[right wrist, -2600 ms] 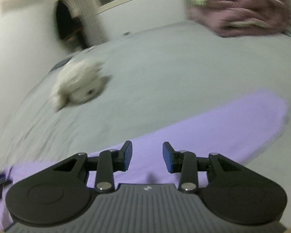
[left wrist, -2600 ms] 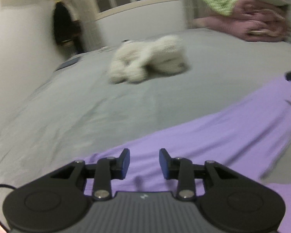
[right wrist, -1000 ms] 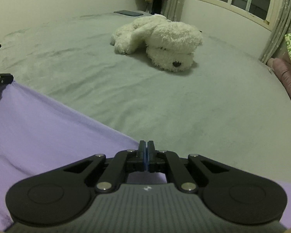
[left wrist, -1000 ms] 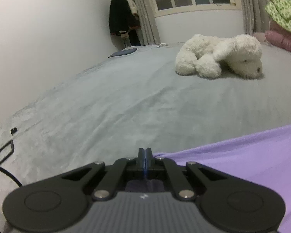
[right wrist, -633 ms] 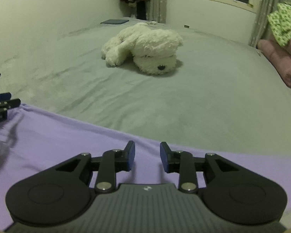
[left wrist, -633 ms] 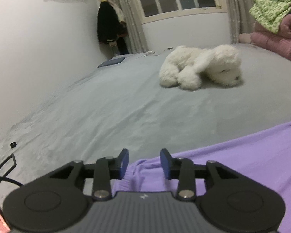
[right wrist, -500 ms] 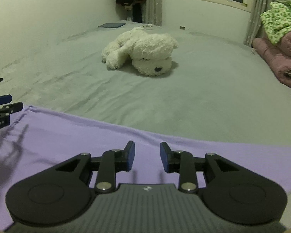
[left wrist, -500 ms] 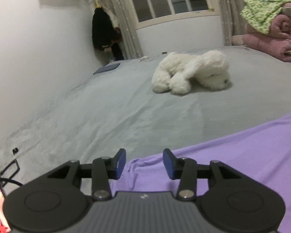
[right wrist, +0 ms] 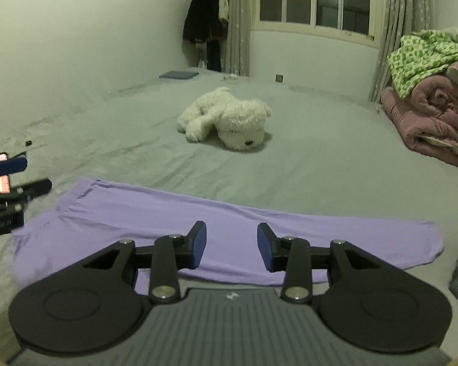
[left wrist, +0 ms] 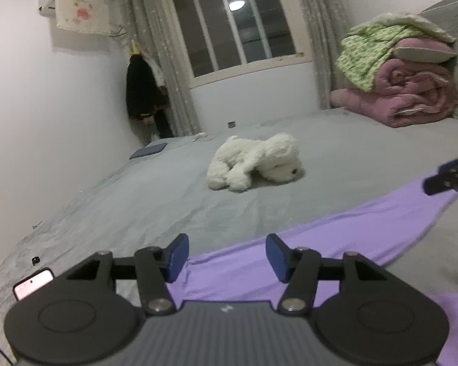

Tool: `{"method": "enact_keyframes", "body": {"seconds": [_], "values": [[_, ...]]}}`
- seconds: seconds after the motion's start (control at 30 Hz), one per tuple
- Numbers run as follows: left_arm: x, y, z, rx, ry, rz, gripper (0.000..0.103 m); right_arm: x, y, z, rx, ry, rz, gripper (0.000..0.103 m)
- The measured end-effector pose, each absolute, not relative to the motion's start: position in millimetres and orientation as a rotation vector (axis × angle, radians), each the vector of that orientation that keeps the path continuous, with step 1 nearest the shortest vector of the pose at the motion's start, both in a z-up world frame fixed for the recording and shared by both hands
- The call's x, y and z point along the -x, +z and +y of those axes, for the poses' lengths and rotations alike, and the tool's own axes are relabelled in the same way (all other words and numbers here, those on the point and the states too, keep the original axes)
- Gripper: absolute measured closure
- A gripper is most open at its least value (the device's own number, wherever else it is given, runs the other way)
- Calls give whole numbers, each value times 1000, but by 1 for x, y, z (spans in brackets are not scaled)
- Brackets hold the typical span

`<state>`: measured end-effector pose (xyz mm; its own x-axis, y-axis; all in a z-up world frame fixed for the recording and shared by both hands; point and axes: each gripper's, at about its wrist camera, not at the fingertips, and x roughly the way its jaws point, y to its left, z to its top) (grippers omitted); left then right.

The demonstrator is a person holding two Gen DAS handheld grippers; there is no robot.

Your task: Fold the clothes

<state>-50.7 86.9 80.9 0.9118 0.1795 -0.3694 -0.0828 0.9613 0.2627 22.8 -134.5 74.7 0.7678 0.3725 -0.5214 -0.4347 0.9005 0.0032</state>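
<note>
A purple garment (right wrist: 168, 222) lies spread flat in a long strip on the grey bed (right wrist: 320, 167), with its folded edge running across in front of both tools. The left hand-held gripper (left wrist: 224, 254) hangs just above one end of the cloth, its blue-padded jaws spread wide with nothing between them. The right hand-held gripper (right wrist: 231, 245) hovers over the near edge of the same cloth, jaws likewise apart and empty. From the left wrist view the tip of the right tool pokes in at the far end of the purple strip; from the right wrist view the left tool sits at the cloth's left end.

Farther up the bed a white plush dog (right wrist: 229, 120) lies on its side, well apart from the garment. At the head end, against the curtain (left wrist: 316, 45), a rolled pink quilt (left wrist: 412, 97) carries a green patterned blanket (left wrist: 378, 52) on top. A phone (left wrist: 33, 283) with a lit screen rests on the sheet near the left tool. A dark coat (left wrist: 142, 91) hangs in the corner beside the window (left wrist: 235, 27), and a dark flat pad (right wrist: 179, 75) lies at the far edge of the bed.
</note>
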Motion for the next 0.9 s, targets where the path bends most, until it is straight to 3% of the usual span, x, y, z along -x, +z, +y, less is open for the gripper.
{"method": "enact_keyframes", "body": {"seconds": [0.37, 0.63, 0.9], "values": [[112, 81, 90, -170, 71, 411, 40, 24, 61, -133, 60, 461, 543, 57], [138, 68, 85, 29, -43, 332, 34, 38, 45, -129, 34, 462, 570, 54], [161, 103, 70, 185, -120, 304, 28, 48, 49, -124, 54, 458, 565, 53]]}}
